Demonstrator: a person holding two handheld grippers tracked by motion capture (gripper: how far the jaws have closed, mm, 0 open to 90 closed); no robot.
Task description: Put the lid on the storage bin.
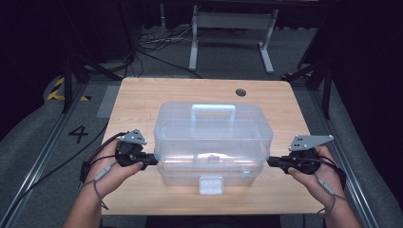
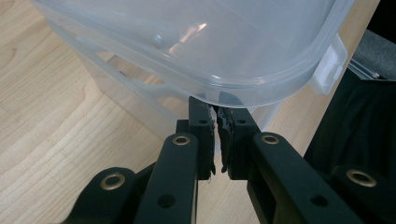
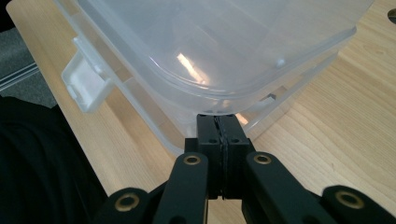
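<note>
Both hands low at the near edge, one gripper tucked in at each end of the clear storage box.

Left gripper (image 1: 151, 160) has its jaws nearly pressed together with a thin slit between the pads, tips under the lid's lip; right gripper (image 1: 271, 162) is pressed fully together at the opposite end, nothing pinched that I can make out. I've got the box (image 1: 213, 137) sitting mid-table (image 1: 142, 95), lid on, white latch (image 1: 211, 185) facing me. It looks empty, so light, I reckon, but thin-walled, flexy and slick. I'd lift under the rim at both ends, or use the top handle (image 1: 213, 113).
</note>
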